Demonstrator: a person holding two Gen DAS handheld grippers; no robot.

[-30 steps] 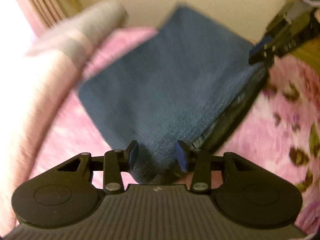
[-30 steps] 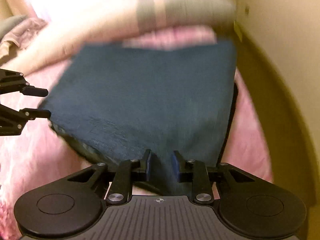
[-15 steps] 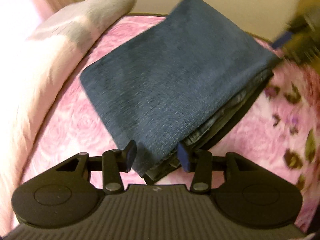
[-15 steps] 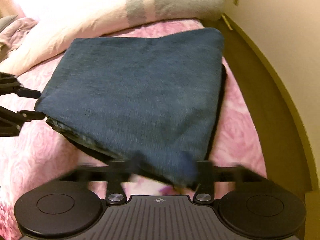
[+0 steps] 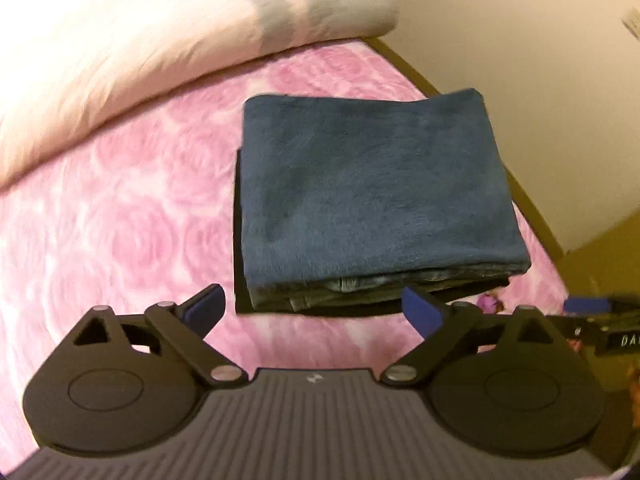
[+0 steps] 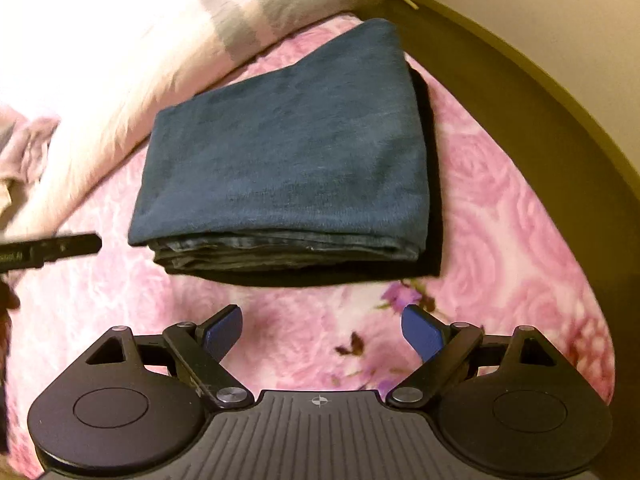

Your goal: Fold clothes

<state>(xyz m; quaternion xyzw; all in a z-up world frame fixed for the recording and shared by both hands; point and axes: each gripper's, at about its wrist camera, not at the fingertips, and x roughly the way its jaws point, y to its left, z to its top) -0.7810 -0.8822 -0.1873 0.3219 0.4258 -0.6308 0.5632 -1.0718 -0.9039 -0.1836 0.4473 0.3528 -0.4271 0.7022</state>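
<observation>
left gripper (image 5: 314, 312): black linkage arms, blue pads (image 5: 204, 307), silver pivot screws, two round black discs, ribbed grey body with small white logo.
right gripper (image 6: 322, 334): same build, black arms, blue pads (image 6: 420, 334), silver screws, ribbed grey body, crosshair mark at top centre.
side glimpse: other gripper's black finger, faint white lettering, unreadable.

the dark garment (image 6: 434, 184) under the folded jeans (image 6: 288, 152) shows only as a thin edge; its kind cannot be told. the quilt (image 5: 120, 40) runs off the frame's edge. in the left wrist view the right gripper (image 5: 600, 320) is cut by the right border, its lettering unreadable.
</observation>
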